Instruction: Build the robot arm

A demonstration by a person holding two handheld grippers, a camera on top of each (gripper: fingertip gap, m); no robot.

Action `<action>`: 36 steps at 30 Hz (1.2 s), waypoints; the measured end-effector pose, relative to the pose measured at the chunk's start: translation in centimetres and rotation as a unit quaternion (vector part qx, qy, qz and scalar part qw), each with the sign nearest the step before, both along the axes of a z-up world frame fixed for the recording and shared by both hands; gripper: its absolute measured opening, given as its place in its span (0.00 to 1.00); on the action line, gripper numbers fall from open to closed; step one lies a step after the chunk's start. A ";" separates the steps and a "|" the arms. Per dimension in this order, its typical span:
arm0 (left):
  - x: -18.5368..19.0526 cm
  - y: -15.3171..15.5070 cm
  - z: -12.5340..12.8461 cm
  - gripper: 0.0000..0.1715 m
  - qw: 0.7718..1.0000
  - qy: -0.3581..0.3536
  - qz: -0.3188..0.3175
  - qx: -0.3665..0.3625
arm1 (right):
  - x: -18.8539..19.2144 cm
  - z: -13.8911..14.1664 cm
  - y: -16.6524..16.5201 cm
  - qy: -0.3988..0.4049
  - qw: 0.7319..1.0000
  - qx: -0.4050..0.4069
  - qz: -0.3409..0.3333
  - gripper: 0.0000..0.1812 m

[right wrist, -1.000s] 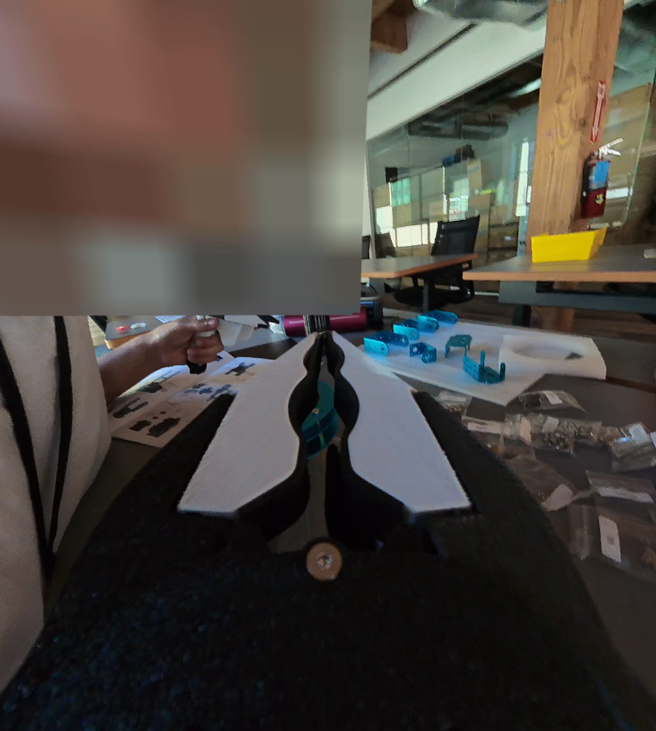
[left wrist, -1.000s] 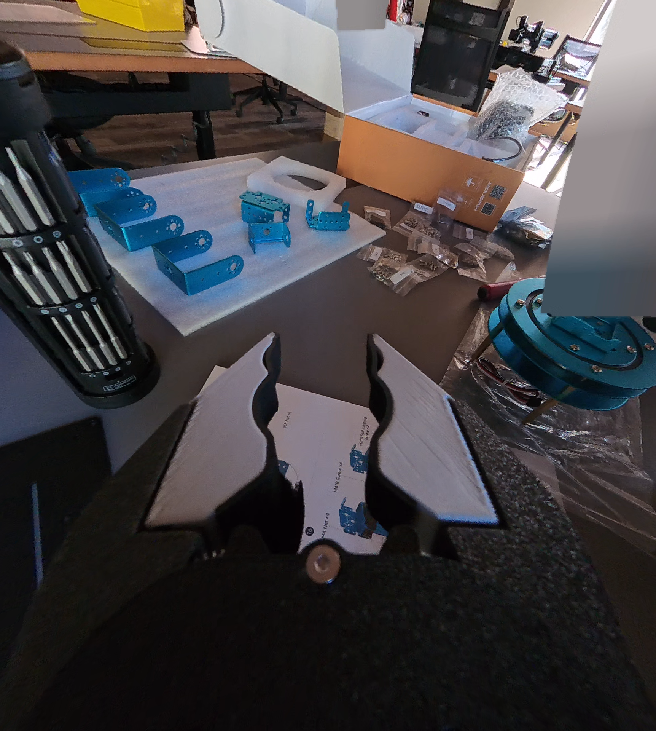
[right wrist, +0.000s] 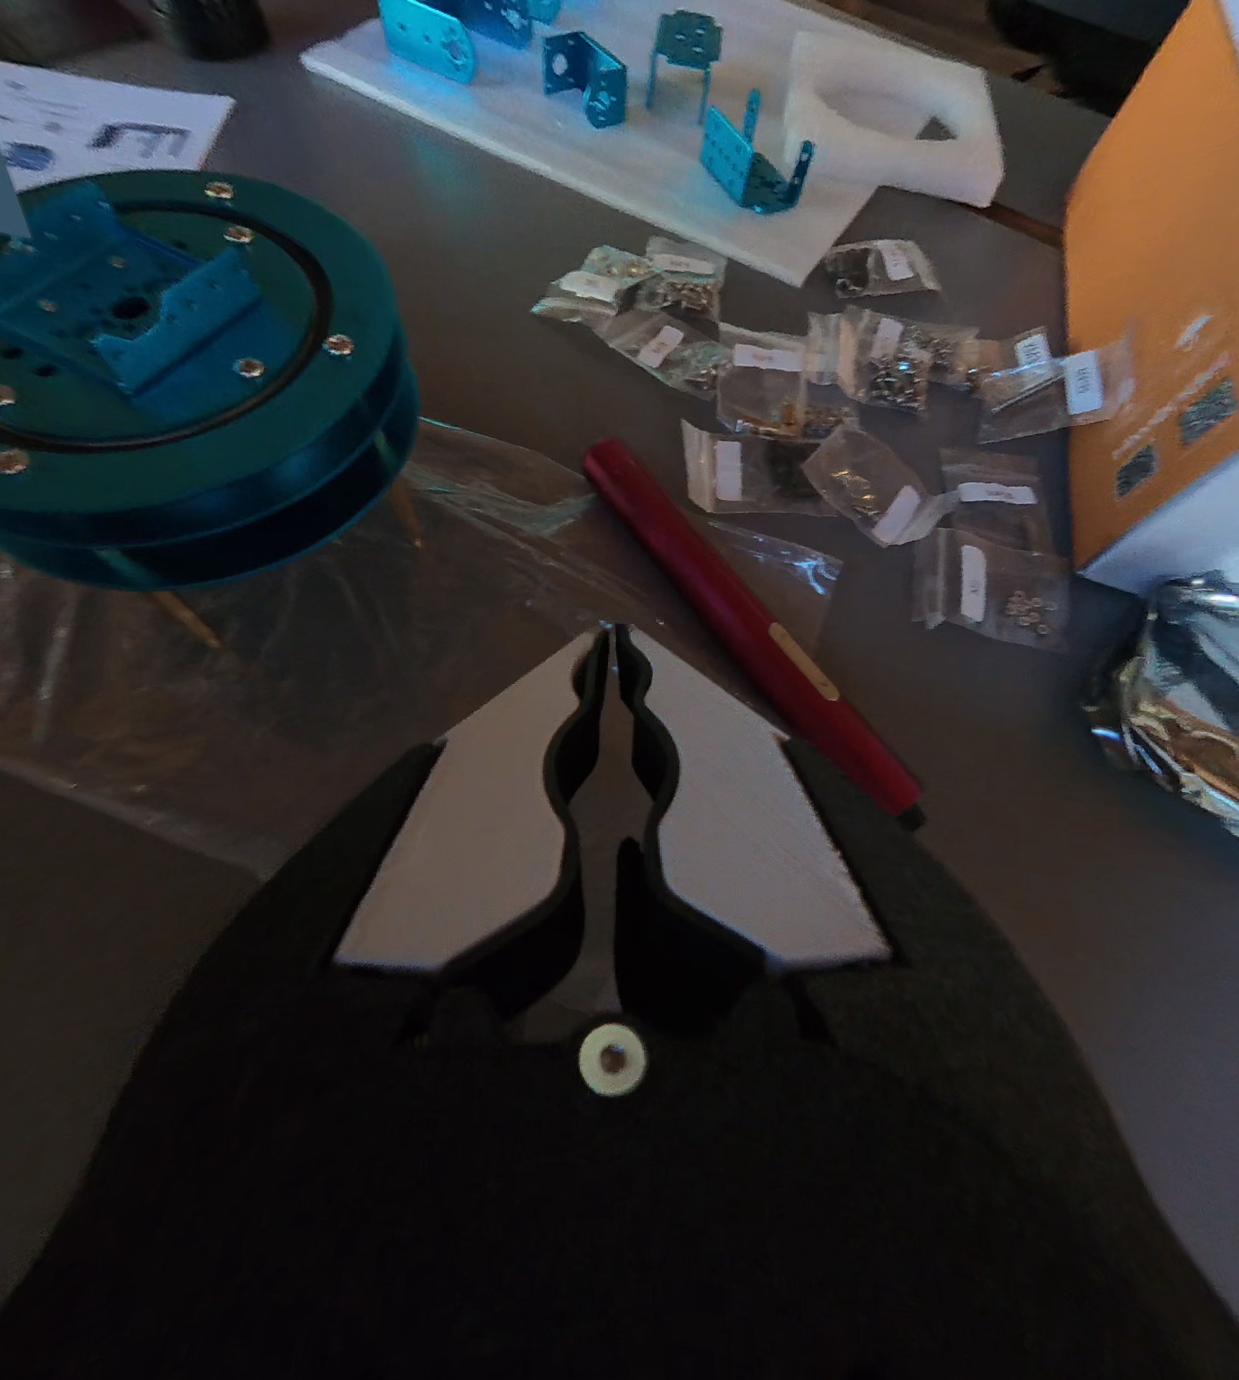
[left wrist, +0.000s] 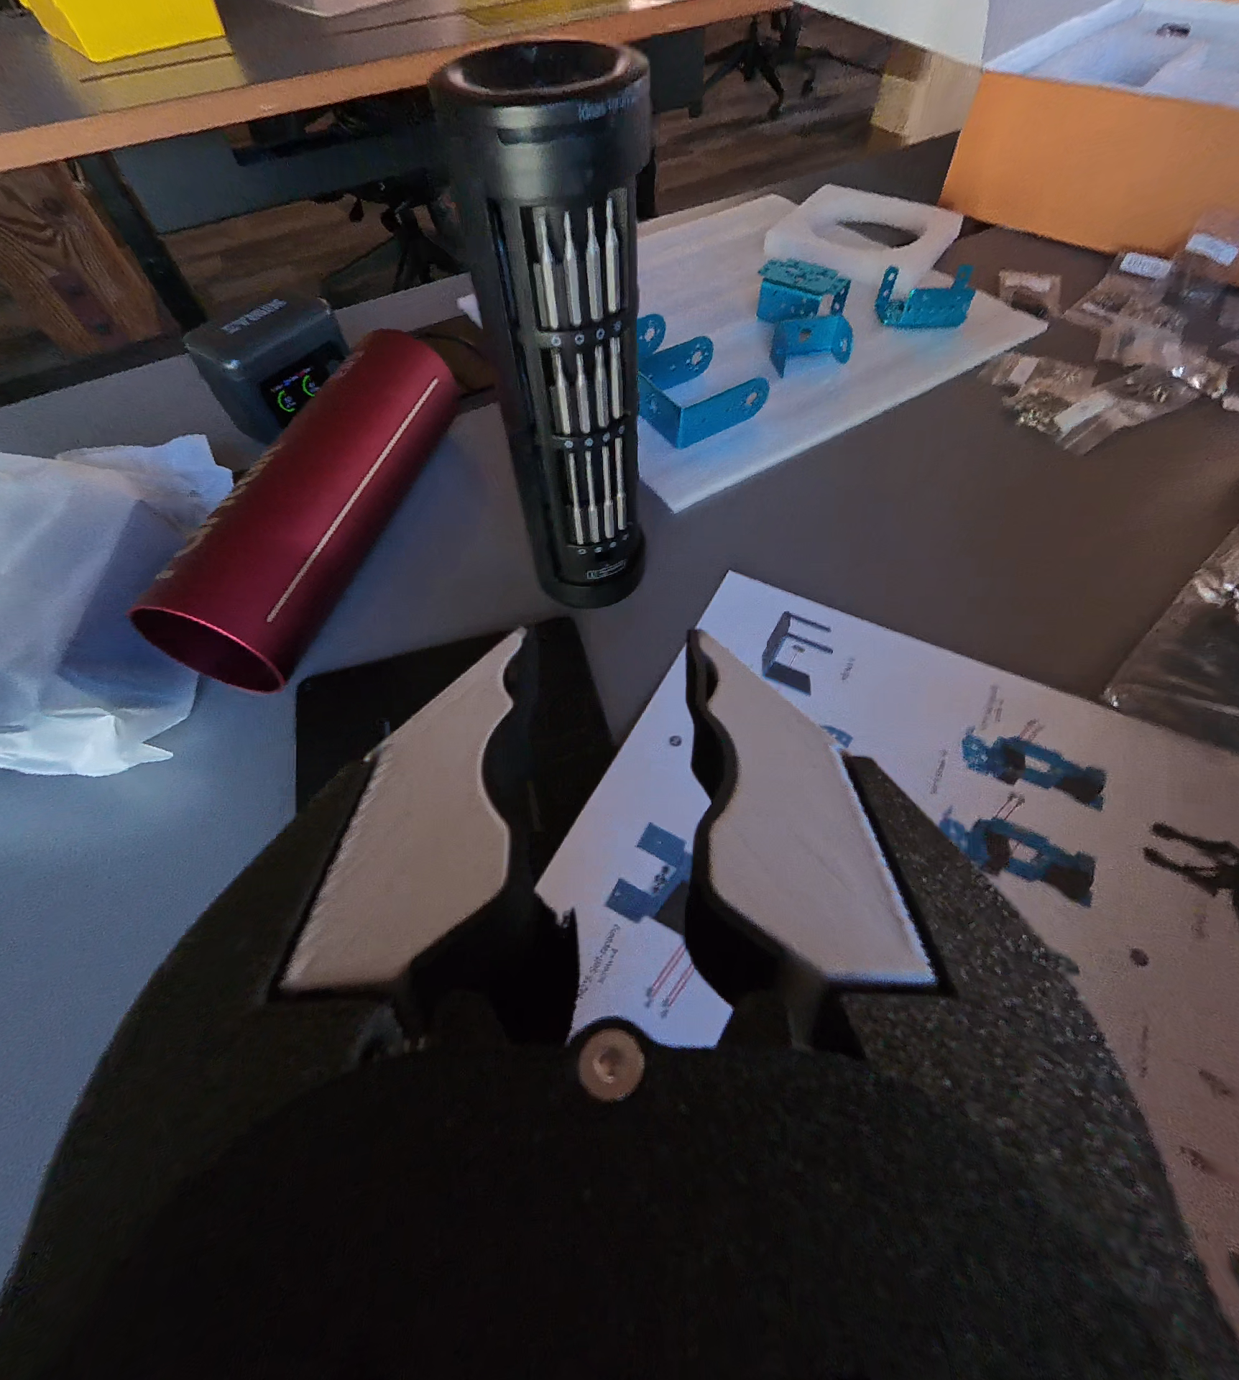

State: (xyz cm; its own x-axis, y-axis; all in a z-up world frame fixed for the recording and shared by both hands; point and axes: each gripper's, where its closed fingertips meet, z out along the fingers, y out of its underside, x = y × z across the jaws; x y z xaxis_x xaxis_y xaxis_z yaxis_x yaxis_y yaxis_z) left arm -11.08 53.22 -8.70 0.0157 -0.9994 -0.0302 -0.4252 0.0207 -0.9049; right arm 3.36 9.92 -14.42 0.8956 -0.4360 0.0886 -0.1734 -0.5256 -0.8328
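My left gripper (left wrist: pixel 607 642) is open and empty, low over a black pad (left wrist: pixel 348 717) and the corner of a printed instruction sheet (left wrist: pixel 900 747). A black upright bit holder (left wrist: pixel 564 336) full of silver bits stands just ahead of its tips. A red tube (left wrist: pixel 303 508) lies to its left. My right gripper (right wrist: pixel 613 635) is shut with nothing visible between its jaws. It hovers over clear plastic wrap (right wrist: pixel 153 672). A red pen-shaped screwdriver (right wrist: pixel 736 620) lies just right of its tips. A blue round turntable base (right wrist: pixel 153 388) with a bracket on top stands to the left.
Blue metal brackets (left wrist: pixel 706 403) lie on a white foam sheet (right wrist: pixel 676 194). Several small bags of screws (right wrist: pixel 863 418) are scattered beside an orange box (right wrist: pixel 1184 299). A crumpled foil bag (right wrist: pixel 1214 717) sits at the right. A grey device with a screen (left wrist: pixel 265 366) and white wrapping (left wrist: pixel 27 582) are at the left. The gap from one gripper's tips to the other's is roughly 45 cm.
My left gripper has swung left, so the bit holder is now straight ahead. My right gripper has dropped from facing a person to pointing down at the table beside the red screwdriver.
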 end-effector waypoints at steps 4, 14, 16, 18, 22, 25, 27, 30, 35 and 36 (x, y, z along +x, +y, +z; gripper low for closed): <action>0.4 0.1 -0.8 0.21 0.998 0.004 -0.060 0.016 | -0.4 0.3 0.4 0.025 0.999 0.025 -0.033 0.00; 6.1 3.4 2.2 0.22 0.990 -0.047 -0.129 0.013 | -7.4 13.2 7.1 -0.074 0.983 0.166 -0.020 0.05; 7.5 3.1 4.2 0.41 0.980 -0.050 -0.190 -0.014 | -9.8 15.1 10.8 -0.085 0.979 0.187 0.004 0.08; 8.7 2.6 5.6 0.56 0.969 -0.036 -0.241 -0.036 | -12.5 16.3 15.2 -0.076 0.972 0.221 0.038 0.12; 11.8 3.0 8.2 0.55 0.960 -0.083 -0.266 -0.017 | -17.1 13.9 25.1 0.001 0.966 0.227 0.123 0.17; 12.9 2.0 7.8 0.51 0.944 -0.081 -0.320 -0.029 | -17.6 10.6 31.1 0.022 0.971 0.177 0.161 0.19; 12.8 1.3 7.7 0.43 0.929 -0.086 -0.358 -0.050 | -15.9 9.4 34.0 0.003 0.974 0.163 0.158 0.19; 12.4 0.7 7.3 0.35 0.919 -0.083 -0.383 -0.044 | -12.7 8.2 37.5 -0.030 0.978 0.150 0.143 0.19; 12.8 0.6 7.2 0.36 0.927 -0.086 -0.363 -0.032 | -9.2 5.5 42.0 -0.015 0.982 0.143 0.126 0.18; 13.0 0.6 7.2 0.36 0.932 -0.083 -0.353 -0.024 | -8.3 5.2 42.5 -0.031 0.983 0.143 0.115 0.18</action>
